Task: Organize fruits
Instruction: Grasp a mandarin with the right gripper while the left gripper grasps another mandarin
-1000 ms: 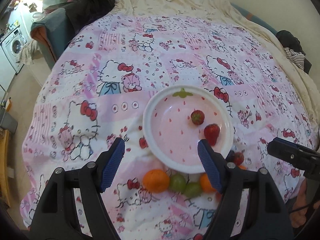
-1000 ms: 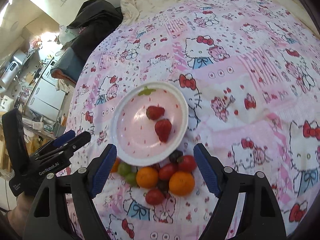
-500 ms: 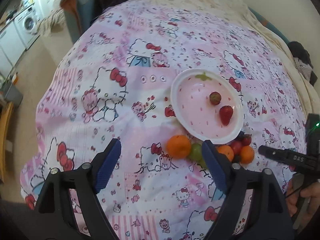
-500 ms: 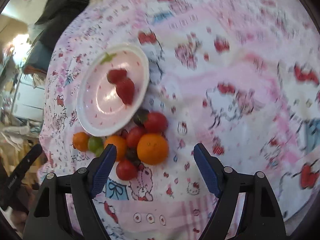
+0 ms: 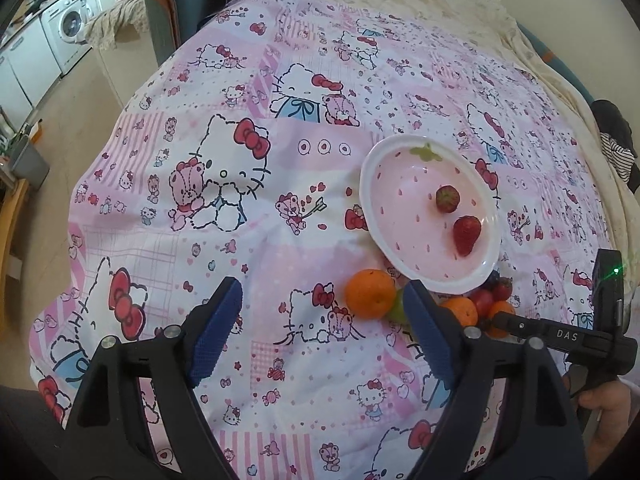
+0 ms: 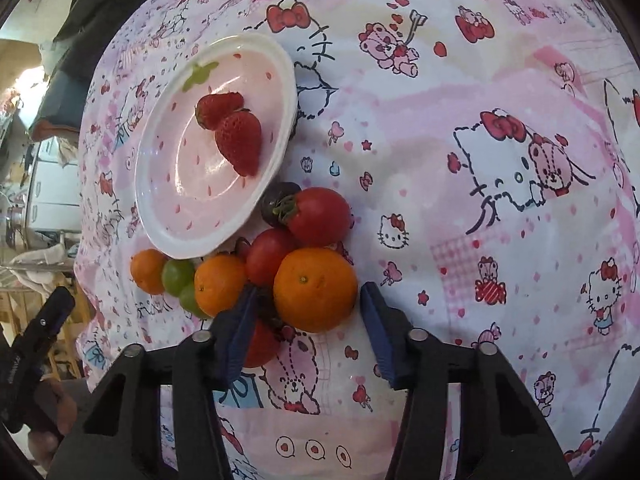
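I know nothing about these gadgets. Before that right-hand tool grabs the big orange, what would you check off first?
1. Orange sits between the right gripper's closing jaws: ok.
2. Pads already pressing on the orange: not ok, a gap shows on the right side.
3. Neighbouring fruit out of the way: not ok, a red tomato and a dark fruit crowd the left pad.
4. Plate has room: ok, only two strawberries on it.
5. Left gripper out of the way: ok, open over bare cloth.
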A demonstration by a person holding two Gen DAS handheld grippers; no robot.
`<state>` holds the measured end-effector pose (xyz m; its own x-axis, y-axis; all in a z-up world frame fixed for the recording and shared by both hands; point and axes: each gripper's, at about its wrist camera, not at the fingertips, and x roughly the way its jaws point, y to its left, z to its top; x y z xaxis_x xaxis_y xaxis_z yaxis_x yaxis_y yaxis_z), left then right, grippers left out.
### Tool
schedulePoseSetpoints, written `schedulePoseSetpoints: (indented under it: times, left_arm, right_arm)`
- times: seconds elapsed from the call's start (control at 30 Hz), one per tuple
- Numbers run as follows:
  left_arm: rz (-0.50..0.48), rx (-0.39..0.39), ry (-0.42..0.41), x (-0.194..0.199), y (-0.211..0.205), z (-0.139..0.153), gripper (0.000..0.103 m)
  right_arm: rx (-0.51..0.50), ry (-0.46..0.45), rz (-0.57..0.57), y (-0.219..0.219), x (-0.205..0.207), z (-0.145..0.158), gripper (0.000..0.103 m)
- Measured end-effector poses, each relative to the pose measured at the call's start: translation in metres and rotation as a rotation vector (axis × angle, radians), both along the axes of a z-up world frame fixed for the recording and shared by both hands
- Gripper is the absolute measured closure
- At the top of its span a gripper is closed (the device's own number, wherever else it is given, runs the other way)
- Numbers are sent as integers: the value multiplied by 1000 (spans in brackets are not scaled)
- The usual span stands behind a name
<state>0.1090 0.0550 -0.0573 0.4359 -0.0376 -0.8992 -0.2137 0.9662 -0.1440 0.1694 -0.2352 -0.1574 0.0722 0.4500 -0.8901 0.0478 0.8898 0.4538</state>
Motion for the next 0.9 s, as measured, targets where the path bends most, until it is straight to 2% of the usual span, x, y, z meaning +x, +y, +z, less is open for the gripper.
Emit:
schedulePoseSetpoints:
  times: [0.17, 0.37, 0.5, 0.67, 0.9]
  left_arm:
    - [4, 5, 8, 2, 0, -4, 23]
    - [37, -2, 43, 16, 8, -21, 23]
    - [-38, 7, 85, 27, -12, -41, 23]
    - [-76, -11, 123, 36, -30, -59, 24]
    - [-40, -49, 148, 44, -31, -77, 38]
  right_arm:
    - [-2, -25, 13, -7, -4, 7, 61]
    - [71, -90, -16, -17, -12, 30, 61]
    - [106, -126, -38, -20, -10, 43, 61]
    - [132, -140, -42, -20, -8, 49, 61]
    - [136, -139, -58, -25, -5, 49, 61]
